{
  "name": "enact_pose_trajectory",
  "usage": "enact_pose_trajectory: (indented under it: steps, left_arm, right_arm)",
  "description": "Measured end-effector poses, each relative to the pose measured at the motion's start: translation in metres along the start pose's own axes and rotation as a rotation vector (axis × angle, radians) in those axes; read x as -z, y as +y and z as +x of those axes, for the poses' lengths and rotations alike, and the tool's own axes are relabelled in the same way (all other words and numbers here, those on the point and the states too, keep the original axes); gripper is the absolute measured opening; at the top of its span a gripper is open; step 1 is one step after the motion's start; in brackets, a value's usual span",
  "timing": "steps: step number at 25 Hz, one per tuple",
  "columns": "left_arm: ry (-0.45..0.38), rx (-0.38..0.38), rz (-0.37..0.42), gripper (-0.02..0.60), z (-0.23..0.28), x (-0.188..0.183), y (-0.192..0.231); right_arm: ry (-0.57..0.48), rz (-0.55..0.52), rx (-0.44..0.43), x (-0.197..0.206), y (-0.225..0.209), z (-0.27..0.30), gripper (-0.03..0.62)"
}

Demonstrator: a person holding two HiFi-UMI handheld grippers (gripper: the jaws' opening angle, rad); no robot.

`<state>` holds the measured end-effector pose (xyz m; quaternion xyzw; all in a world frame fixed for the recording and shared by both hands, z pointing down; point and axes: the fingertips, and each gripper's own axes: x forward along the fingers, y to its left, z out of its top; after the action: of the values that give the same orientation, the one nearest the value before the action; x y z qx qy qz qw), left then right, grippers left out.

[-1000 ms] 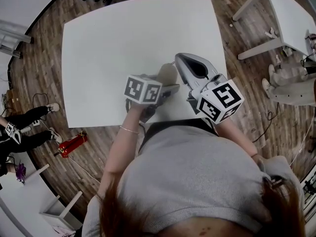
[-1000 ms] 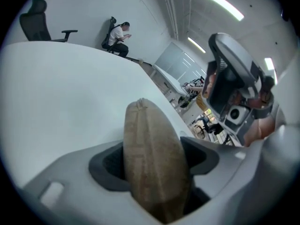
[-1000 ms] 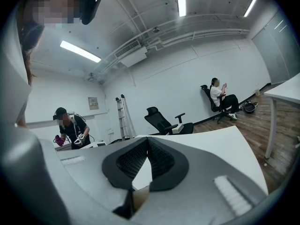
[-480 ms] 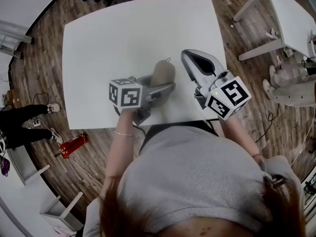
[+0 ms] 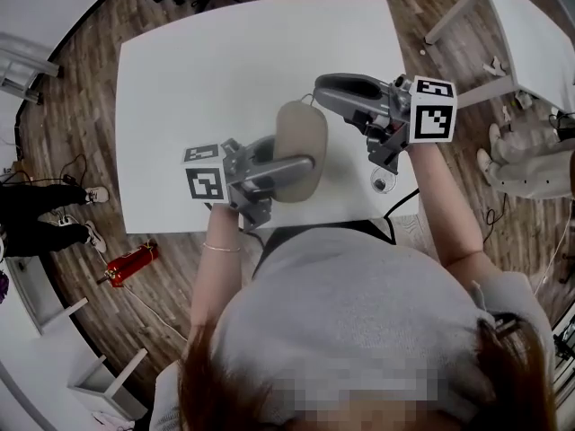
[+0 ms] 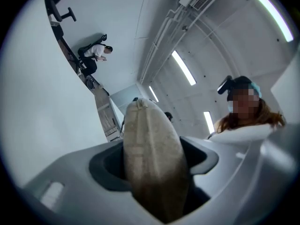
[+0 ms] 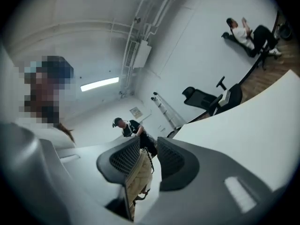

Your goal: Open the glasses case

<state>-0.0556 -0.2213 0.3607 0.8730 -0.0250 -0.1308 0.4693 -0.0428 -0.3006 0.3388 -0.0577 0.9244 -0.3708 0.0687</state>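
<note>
Wooden floor (image 5: 81, 106) surrounds the white desk (image 5: 198, 70). Above the desk's near edge I see the glasses case (image 5: 301, 133), a beige oval pouch held up off the surface. My left tool (image 5: 301, 163) is clenched on the case's near half. In the left gripper view the case is wedged edge-on between both jaws, its seam looks shut, and its lower end is cut off by the bottom of the frame. In the head view only one left jaw shows across the case; the other is hidden beneath it. My right tool (image 5: 326, 89) sits at the case's far end, and its jaws have just been opening. A narrow gap separates the pads, and the case's edge and a dark cord (image 7: 149, 159) show in that gap. I cannot tell whether either pad touches the fabric.
</note>
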Motion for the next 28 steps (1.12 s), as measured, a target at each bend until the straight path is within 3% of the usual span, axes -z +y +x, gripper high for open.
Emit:
enact_pose_trajectory:
  steps: [4, 6, 7, 10, 14, 17, 21, 28]
  left_arm:
    - [0.018, 0.010, -0.008, 0.328, 0.000, 0.004, -0.001]
    - [0.010, 0.013, -0.012, 0.328, -0.001, 0.006, -0.002]
    - [0.003, 0.017, -0.012, 0.328, -0.002, 0.007, -0.003]
    - [-0.033, 0.047, -0.019, 0.328, -0.005, 0.006, -0.008]
    - [-0.144, 0.124, -0.067, 0.327, -0.006, 0.004, -0.009]
    - [-0.244, 0.141, -0.109, 0.324, -0.012, 0.001, -0.004]
    - [-0.335, 0.054, -0.162, 0.324, -0.023, -0.010, 0.013]
    - [-0.385, -0.131, -0.262, 0.324, -0.008, -0.030, 0.021]
  right_arm:
    - [0.156, -0.037, -0.057, 0.011, 0.004, 0.016, 0.107]
    - [0.217, -0.037, -0.092, 0.017, 0.008, 0.019, 0.064]
    - [0.236, -0.025, -0.116, 0.019, 0.011, 0.020, 0.022]
    - [0.247, 0.024, -0.168, 0.019, 0.017, 0.024, 0.011]
    - [0.226, 0.074, -0.133, 0.017, 0.014, 0.026, 0.008]
    - [0.234, 0.079, -0.079, 0.019, 0.008, 0.026, 0.008]
    - [0.213, 0.082, 0.006, 0.022, -0.007, 0.021, 0.008]
    - [0.040, 0.030, 0.102, 0.009, -0.004, -0.007, 0.008]
